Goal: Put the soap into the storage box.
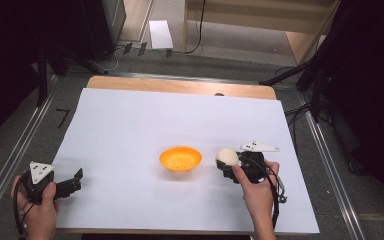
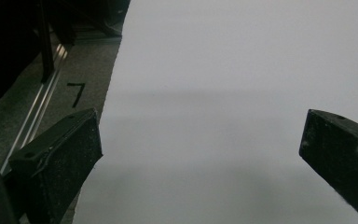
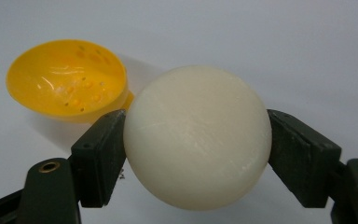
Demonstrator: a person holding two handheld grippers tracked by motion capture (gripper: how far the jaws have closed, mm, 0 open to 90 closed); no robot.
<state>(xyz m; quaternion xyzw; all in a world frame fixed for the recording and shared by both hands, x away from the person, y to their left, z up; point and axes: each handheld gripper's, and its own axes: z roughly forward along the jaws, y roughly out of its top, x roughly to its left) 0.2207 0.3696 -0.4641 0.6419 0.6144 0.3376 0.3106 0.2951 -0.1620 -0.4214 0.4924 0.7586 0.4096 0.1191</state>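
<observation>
Since your right gripper [image 3: 196,158] pinches the ball [image 3: 196,140] only at its sides, just right of the bowl [image 1: 180,158], it'll probably squirt out and roll if you loosen early.

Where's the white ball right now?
The white ball sits clamped between the right gripper jaws, on the right side of the table in the high view, just right of the orange bowl and not yet in it.
</observation>
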